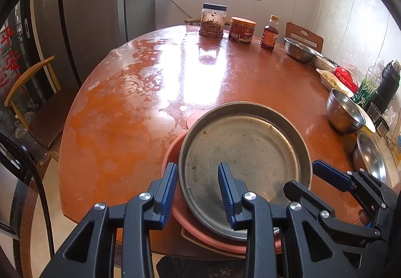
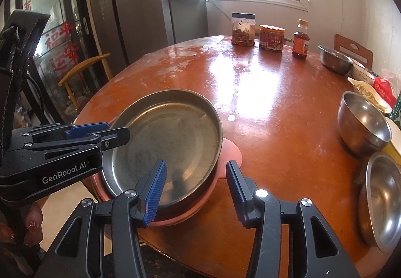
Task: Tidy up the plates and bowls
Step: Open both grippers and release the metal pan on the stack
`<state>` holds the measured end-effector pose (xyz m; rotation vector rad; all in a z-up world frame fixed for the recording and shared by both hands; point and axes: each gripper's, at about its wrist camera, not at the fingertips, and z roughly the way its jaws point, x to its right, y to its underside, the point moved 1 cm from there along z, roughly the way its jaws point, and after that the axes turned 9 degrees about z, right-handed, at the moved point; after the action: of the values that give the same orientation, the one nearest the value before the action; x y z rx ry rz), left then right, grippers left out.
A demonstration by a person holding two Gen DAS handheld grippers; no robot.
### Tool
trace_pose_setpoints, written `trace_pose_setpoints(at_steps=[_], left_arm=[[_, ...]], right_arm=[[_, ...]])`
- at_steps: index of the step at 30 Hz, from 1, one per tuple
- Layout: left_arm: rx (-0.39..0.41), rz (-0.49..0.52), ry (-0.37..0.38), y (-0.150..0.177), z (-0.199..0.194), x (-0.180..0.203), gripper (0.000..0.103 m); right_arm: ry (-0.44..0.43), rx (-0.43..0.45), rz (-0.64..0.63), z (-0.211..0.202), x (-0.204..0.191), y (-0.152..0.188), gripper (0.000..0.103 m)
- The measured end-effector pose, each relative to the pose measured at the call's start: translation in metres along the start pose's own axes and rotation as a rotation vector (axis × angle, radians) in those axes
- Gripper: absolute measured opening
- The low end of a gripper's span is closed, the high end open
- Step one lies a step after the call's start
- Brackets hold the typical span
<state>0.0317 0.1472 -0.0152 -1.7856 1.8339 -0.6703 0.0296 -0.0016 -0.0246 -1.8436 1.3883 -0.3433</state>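
Note:
A round, shallow metal pan point(image 1: 245, 152) point(image 2: 165, 137) rests on stacked pink plates point(image 1: 171, 150) point(image 2: 231, 150) at the near edge of the brown round table point(image 1: 120, 127). My left gripper point(image 1: 198, 190) straddles the pan's near-left rim, one finger outside over the pink plate and one inside the pan. Its jaws stand apart and do not press the rim. My right gripper point(image 2: 196, 187) straddles the near-right rim the same way, open wider, with its pads clear of the metal. Each gripper also shows at the edge of the other's view.
Three steel bowls point(image 1: 344, 112) point(image 1: 371, 160) point(image 1: 299, 49) line the table's right side among dishes, a red packet and bottles point(image 1: 368, 84). Two jars point(image 1: 213, 20) point(image 1: 241, 29) and a sauce bottle point(image 1: 269, 33) stand at the far edge. A chair point(image 1: 37, 102) sits left of the table.

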Motion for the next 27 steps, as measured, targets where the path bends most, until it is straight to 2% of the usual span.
trace_pose_setpoints(at_steps=[3,12,16,27], left_arm=[[0.010,-0.001,0.003,-0.001,-0.004,0.002,0.040],[0.033,0.017,-0.005,-0.004,-0.012,0.013,0.042],[0.035,0.021,-0.006,-0.004,-0.016,0.018,0.046],[0.055,0.031,-0.001,-0.002,-0.028,0.034,0.053]], right_arm=[[-0.001,0.011,0.013,-0.004,0.002,0.000,0.054],[0.006,0.028,0.034,-0.013,0.009,0.001,0.055],[0.008,0.041,0.053,-0.019,0.014,0.001,0.063],[0.026,0.100,0.087,-0.041,0.027,0.003,0.068]])
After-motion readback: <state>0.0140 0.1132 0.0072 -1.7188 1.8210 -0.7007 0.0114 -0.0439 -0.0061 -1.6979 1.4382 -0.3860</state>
